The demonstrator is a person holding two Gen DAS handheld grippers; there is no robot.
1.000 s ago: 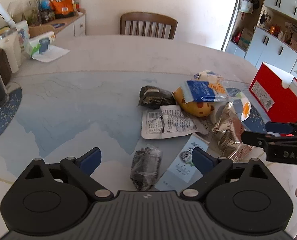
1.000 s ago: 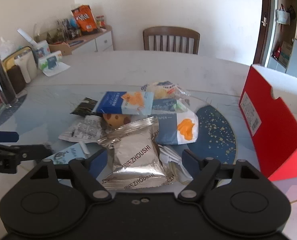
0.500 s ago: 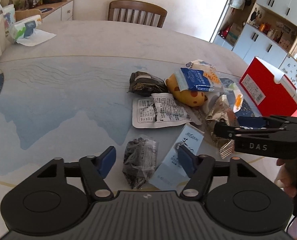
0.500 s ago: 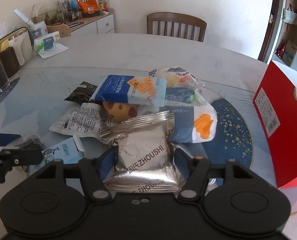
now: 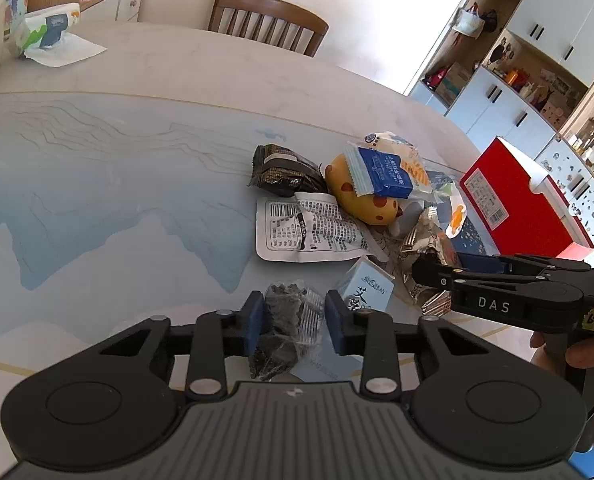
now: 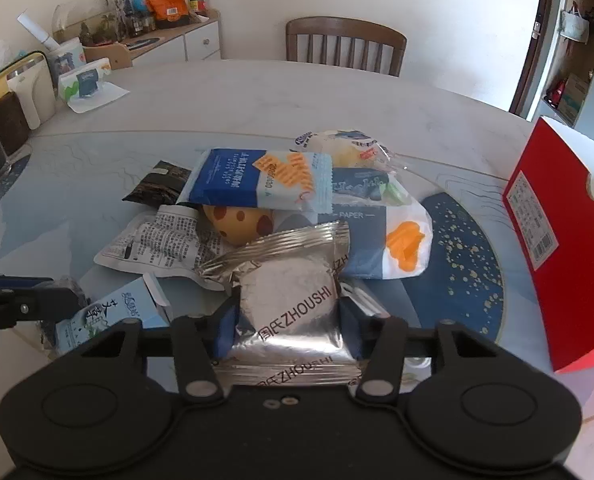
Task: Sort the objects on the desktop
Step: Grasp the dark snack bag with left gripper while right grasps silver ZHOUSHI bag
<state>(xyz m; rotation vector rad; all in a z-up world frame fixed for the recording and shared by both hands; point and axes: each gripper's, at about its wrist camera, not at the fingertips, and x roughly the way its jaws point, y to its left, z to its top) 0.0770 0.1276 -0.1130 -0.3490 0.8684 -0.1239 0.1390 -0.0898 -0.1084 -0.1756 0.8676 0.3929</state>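
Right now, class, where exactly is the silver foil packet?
In the right wrist view the silver foil packet sits low and central between the right tongs, in front of the yellow spotted toy and the blue-and-white paper pack.

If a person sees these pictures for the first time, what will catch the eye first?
Probably the heap of snack packets in the middle of the pale round table, topped by a blue and white packet. Nearest, the right gripper has just closed on a shiny silver foil packet, and the left gripper on a clear packet of dark pieces. A bright red box stands at the right.
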